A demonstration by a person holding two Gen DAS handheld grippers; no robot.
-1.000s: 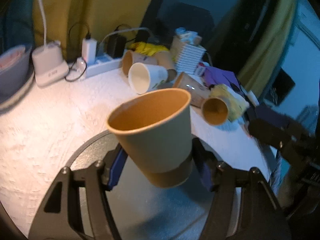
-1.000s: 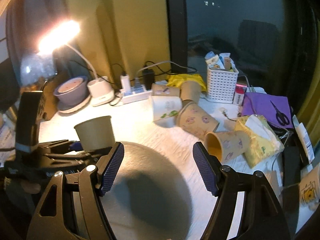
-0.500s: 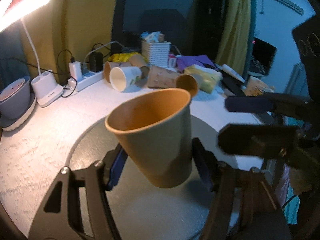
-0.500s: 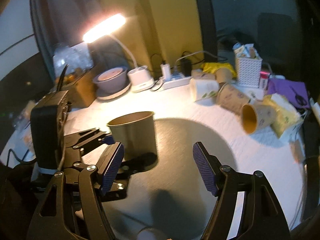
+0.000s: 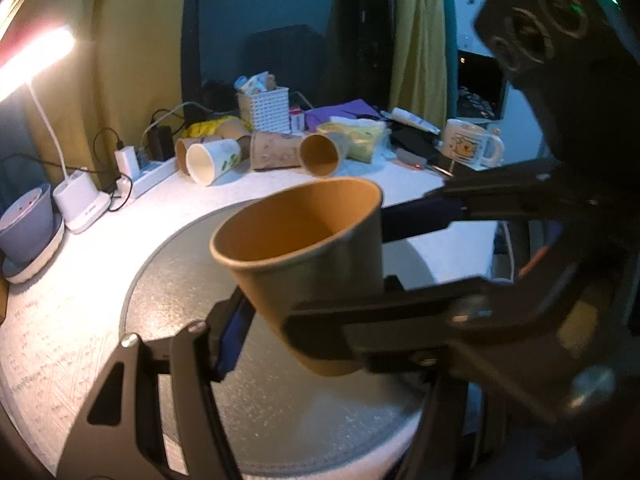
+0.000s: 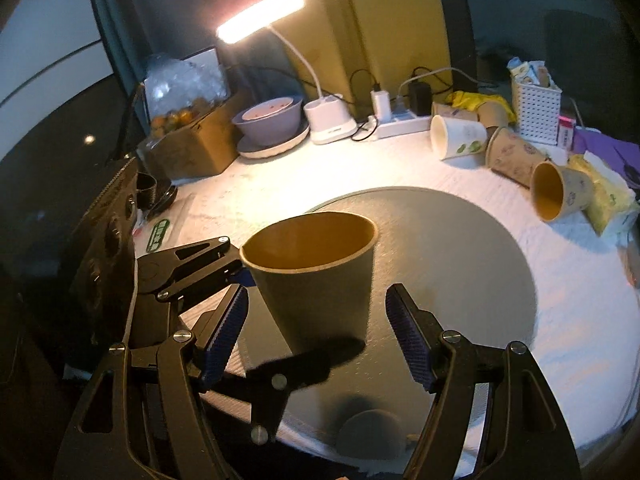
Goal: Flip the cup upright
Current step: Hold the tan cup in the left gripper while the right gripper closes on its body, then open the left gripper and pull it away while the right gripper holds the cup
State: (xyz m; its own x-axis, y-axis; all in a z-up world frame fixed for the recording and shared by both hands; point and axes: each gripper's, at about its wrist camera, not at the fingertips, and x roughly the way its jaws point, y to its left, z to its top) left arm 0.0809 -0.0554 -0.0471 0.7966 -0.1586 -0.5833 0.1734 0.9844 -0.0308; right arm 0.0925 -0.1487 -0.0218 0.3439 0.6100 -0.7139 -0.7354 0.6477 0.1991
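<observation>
Surveying from the largest item down: the bench (image 6: 500,320) carries a white textured cover, and on it lies a round grey mat (image 6: 460,240) that takes up the working area.

The paper cup (image 6: 316,280) is held mouth-up, slightly tilted, above the grey mat; whether its base touches the mat cannot be told. Judged light, thin-walled and easily crushed, with a stiff rolled rim and a stiff base ring. The lower wall near the base is the soundest place to grip; a hard squeeze at mid-wall would likely dent it. An empty cup of this kind would tip at a slight knock on release.

The left claw (image 5: 304,320) is closed on the cup's lower wall. Its far finger is hidden behind the right claw in its own view.

The right claw (image 6: 316,336) stands wide, its blue pads on either side of the cup and apart from it, holding nothing. It sits close to the left claw, so the two could foul each other.

Round about, at the back of the bench, well apart from the mat: a lit desk lamp (image 6: 260,12), a purple bowl (image 6: 268,120), a white basket (image 6: 536,108), a power strip (image 6: 400,124), and several other cups (image 6: 516,156) lying on their sides. None obstructs set-down.
</observation>
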